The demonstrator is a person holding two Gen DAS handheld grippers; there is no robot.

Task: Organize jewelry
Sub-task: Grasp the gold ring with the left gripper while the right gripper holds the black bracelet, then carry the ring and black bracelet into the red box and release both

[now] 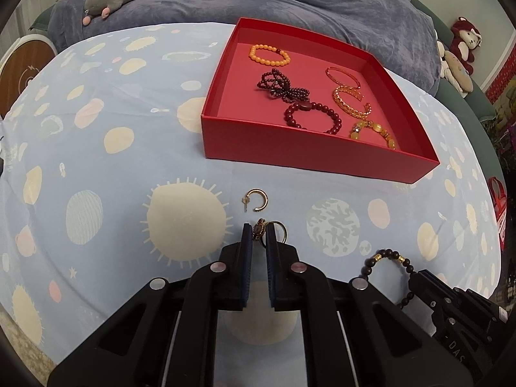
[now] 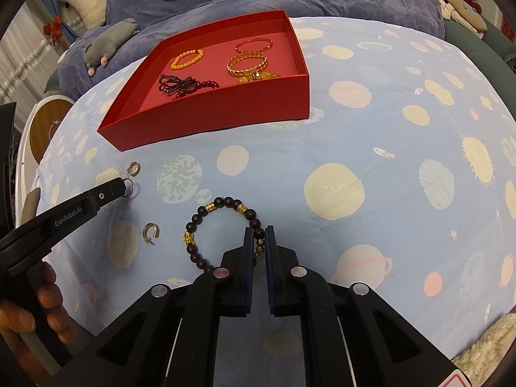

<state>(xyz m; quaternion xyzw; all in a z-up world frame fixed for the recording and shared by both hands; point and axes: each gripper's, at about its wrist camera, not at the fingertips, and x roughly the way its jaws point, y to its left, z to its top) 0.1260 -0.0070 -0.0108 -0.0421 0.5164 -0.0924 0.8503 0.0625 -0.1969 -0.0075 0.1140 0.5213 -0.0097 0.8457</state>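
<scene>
Your left gripper (image 1: pixel 259 230) is narrowed on a small gold ring (image 1: pixel 260 229) with a dark jewelled face, pinched at the fingertips; a second gold loop shows just past the right finger, and you cannot tell whether it belongs to the same piece. The ring sits low, at or just above the planet-print sheet (image 1: pixel 106 148) that covers the surface.

Your right gripper (image 2: pixel 260 242) is narrowed on the dark bead bracelet (image 2: pixel 222 229), gripping one side of the loop. The rest of the loop extends to the left of the fingers and lies on the sheet. Its gold charm beads face up and left.

The red box (image 1: pixel 309 154) is the destination. From the left gripper it lies ahead and to the right; from the right gripper it lies ahead and to the left. Its near wall runs across your line of travel, so either piece must be raised above that wall before it moves forward. The box already holds an orange bead bracelet (image 1: pixel 269 54), dark red bead pieces (image 1: pixel 312 116) and gold bangles (image 1: pixel 350 100). The free floor is in the near-left part.

Two gold hoop earrings remain loose on the sheet. One hoop earring (image 1: pixel 256 200) lies just ahead of the left gripper with its open gap to the lower left and its post at the left end. The other earring (image 2: pixel 151 231) lies between the two grippers, nearer the left one.
</scene>
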